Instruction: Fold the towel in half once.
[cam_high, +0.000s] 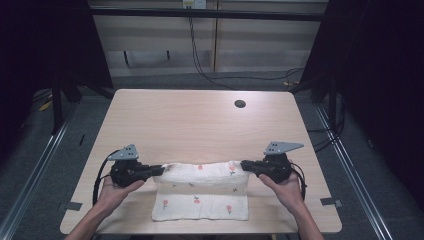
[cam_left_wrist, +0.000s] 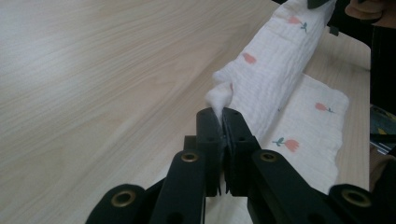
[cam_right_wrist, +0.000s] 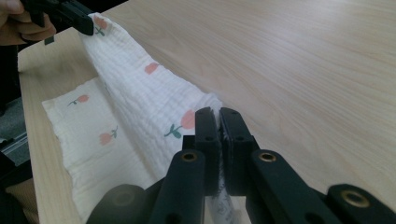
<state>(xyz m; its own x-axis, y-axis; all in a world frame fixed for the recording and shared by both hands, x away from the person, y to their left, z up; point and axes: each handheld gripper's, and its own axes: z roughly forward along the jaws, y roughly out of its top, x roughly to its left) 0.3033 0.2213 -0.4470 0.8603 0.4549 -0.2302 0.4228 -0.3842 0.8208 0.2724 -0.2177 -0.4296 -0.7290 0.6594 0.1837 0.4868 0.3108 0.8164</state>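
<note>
Wooden table (cam_high: 200, 125): both grippers' jaws clamped on floral cloth (cam_high: 200, 192), left (cam_high: 159, 170), right (cam_high: 245, 165), far edge lifted.

Even, soft overhead light on the table (cam_high: 200, 120), dark surroundings, slightly soft pictures.

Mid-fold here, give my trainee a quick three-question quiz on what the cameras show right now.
1. True or false: both tongs are shut on the white muslin cloth with pink flower print.
2. Which part of the cloth lies flat on the light wooden table: A) the near half, B) the far half?
3. What does the left tongs pinch: a corner or the middle of the cloth?

Key: 1 true, the right tongs grip too; 2 A; 3 a corner.
</note>
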